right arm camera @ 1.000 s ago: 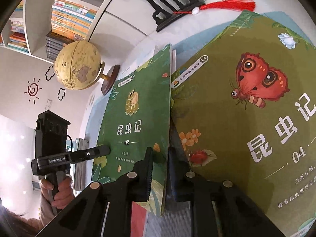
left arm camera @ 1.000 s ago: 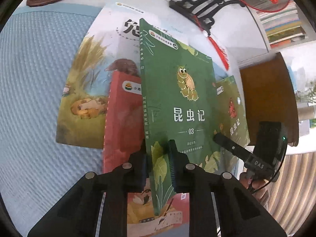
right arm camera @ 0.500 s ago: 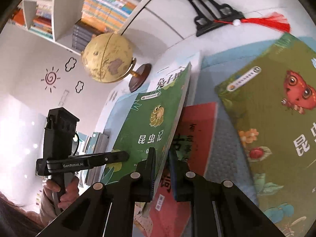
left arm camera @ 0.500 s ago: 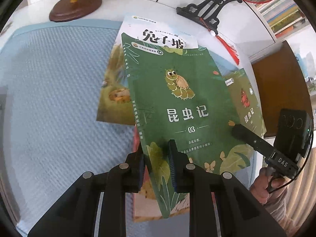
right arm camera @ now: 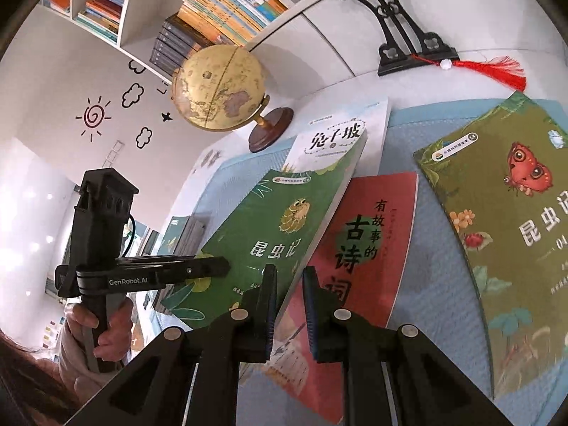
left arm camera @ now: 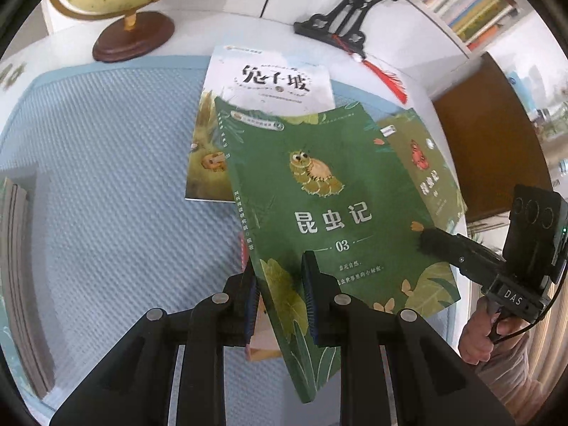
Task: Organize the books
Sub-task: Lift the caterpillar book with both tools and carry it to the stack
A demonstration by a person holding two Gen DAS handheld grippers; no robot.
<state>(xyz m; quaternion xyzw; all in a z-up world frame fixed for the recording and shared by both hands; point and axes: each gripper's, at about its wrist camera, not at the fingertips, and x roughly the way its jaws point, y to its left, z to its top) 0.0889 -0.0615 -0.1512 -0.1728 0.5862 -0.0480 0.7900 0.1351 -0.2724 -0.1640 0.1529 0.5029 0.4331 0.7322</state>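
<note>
Since a second ago the green book [left arm camera: 319, 206] has come up off the pile and now hangs tilted above the blue mat [left arm camera: 106, 184], uncovering the red book [right arm camera: 369, 241] beneath it, which was mostly hidden before. Both tongs are clenched on this green book: the left tongs [left arm camera: 278, 294] pinch its lower edge near the spine, and the right tongs [right arm camera: 289, 301] grip its opposite long edge, seen edge-on in the right wrist view. A hand [left arm camera: 479, 333] holds the right tool at the book's far side; the other hand [right arm camera: 103, 330] grips the left tool's handle.

Under the lifted book, flat on the mat, lie the red book, a white-topped book [left arm camera: 269, 81] farther back, and an olive book with a red butterfly [right arm camera: 507, 230] off to the right, apart from the red one. The mat covers the white counter [left arm camera: 248, 32].

Behind stand a globe [right arm camera: 220, 88] and a black stand with a red tassel [right arm camera: 415, 53]. White wall shelves [right arm camera: 142, 14] are packed with books, some upright, some stacked flat. A further pile of books [left arm camera: 17, 266] rests at the mat's left edge.
</note>
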